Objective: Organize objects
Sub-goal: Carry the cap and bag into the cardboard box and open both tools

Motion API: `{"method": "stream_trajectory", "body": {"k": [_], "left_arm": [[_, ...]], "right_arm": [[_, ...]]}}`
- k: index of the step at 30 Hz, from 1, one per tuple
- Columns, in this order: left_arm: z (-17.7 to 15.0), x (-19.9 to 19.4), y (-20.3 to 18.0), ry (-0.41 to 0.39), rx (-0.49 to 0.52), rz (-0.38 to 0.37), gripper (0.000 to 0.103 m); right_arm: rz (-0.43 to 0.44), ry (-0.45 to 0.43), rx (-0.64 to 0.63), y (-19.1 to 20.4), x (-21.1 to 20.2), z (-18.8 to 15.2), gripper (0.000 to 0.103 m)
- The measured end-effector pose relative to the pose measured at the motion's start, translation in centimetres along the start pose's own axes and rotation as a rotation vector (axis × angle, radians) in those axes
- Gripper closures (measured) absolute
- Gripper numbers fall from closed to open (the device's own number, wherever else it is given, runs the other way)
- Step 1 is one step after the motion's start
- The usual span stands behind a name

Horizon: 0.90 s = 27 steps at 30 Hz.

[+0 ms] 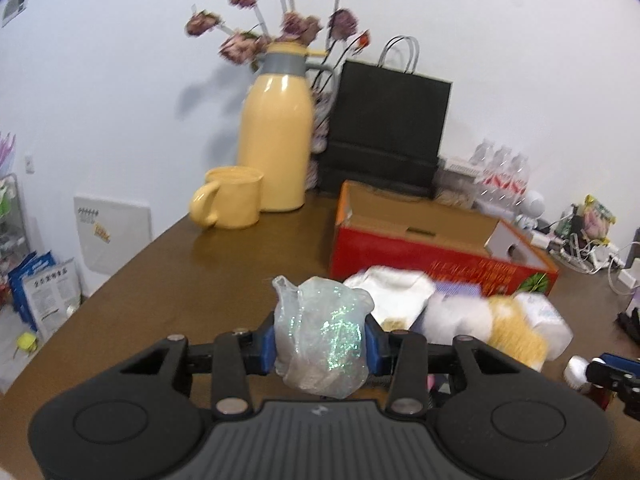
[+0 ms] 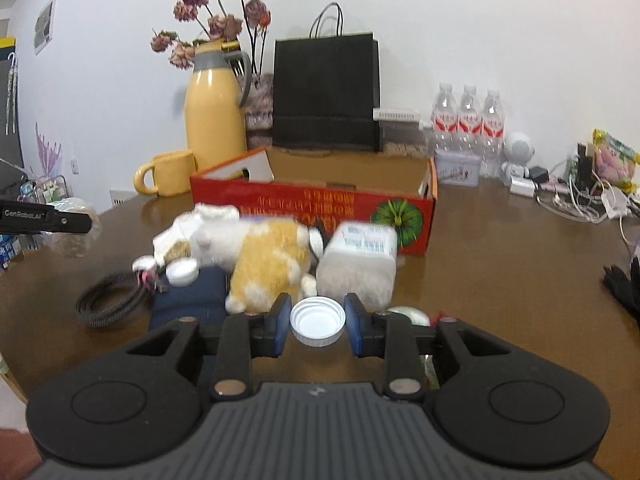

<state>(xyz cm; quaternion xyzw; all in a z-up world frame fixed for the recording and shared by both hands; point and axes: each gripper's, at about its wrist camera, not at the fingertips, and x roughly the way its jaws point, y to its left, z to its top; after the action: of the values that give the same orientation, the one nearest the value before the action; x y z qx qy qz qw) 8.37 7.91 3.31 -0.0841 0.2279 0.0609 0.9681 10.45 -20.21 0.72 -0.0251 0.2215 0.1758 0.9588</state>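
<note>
My left gripper (image 1: 320, 340) is shut on a crumpled clear plastic bag with a glittery sheen (image 1: 322, 334), held above the brown table (image 1: 168, 292). My right gripper (image 2: 318, 322) has its blue pads on either side of a white bottle cap (image 2: 318, 321); there is a small gap at each side. An open red cardboard box (image 2: 312, 200) lies behind a pile: an orange-and-white plush toy (image 2: 272, 264), a white plastic jar lying on its side (image 2: 358, 268), white cloth (image 2: 200, 224), a dark blue pouch (image 2: 192, 300). The pile also shows in the left wrist view (image 1: 480, 320).
A yellow thermos jug (image 2: 214, 120) holding dried flowers, a yellow mug (image 2: 172, 178), a black paper bag (image 2: 326, 92), three water bottles (image 2: 468, 120) and a small tin (image 2: 458, 170) line the back. A black coiled strap (image 2: 108, 300) lies left. Cables and chargers (image 2: 576, 196) clutter the right.
</note>
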Motion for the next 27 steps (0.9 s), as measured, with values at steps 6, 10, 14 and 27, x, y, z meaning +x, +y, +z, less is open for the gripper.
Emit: {"method": "stream_trajectory", "body": {"k": [6, 10, 14, 27], "left_arm": [[3.4, 2.5, -2.6, -0.025, 0.028, -0.052, 0.063], [6.0, 4.8, -4.4, -0.031, 0.022, -0.080, 0.063], [8.1, 7.1, -6.1, -0.038, 0.012, -0.106, 0.063], [12.1, 16.0, -10.3, -0.006, 0.023, -0.065, 0.063]], "right_arm": [[0.013, -0.048, -0.006, 0.1, 1.3, 3.1, 0.074], [0.010, -0.080, 0.004, 0.1, 2.8, 5.3, 0.074], [0.015, -0.098, 0.023, -0.1, 5.0, 7.5, 0.074], [-0.029, -0.083, 0.097, -1.9, 13.7, 13.1, 0.074]]}}
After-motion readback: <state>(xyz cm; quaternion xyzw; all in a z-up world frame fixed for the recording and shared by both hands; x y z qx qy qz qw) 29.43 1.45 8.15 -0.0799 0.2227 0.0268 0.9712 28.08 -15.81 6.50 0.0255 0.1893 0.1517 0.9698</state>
